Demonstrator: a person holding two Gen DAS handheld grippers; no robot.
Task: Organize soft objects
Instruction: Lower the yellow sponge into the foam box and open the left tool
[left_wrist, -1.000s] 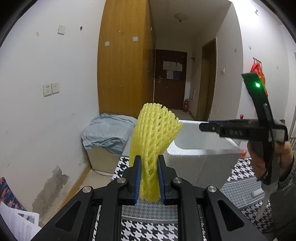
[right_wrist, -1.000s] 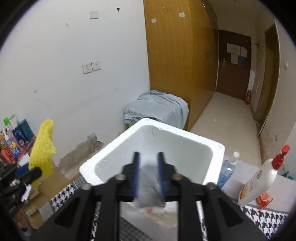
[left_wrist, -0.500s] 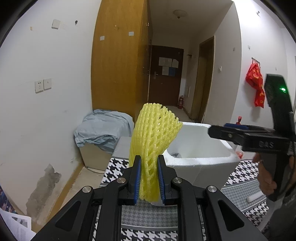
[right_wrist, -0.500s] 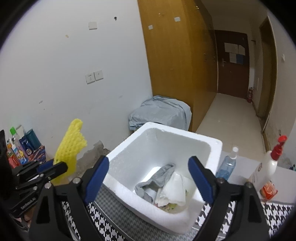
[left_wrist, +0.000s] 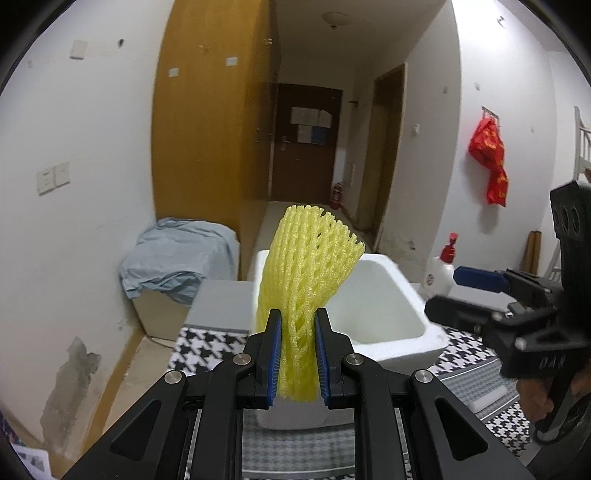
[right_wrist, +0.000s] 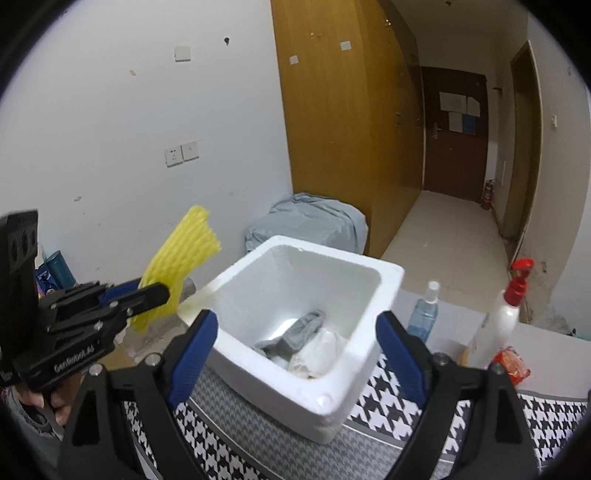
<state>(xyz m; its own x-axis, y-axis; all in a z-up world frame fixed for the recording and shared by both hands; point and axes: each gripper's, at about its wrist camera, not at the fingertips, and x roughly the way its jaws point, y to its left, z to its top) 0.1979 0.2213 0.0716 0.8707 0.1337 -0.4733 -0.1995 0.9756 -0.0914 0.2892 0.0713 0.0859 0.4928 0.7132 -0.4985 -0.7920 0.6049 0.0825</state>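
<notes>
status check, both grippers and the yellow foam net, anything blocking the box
Left gripper shut on yellow foam net, short of the foam box. Right gripper open, empty, jaws just opened. Box holds grey cloth; path clear.

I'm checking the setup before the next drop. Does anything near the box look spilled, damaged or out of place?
Nothing spilled. The white foam box sits upright with a grey cloth and white wad inside. The yellow foam net, squeezed in the left tongs, is not yet in the box. The wall has a patch of peeled paint low down.
</notes>
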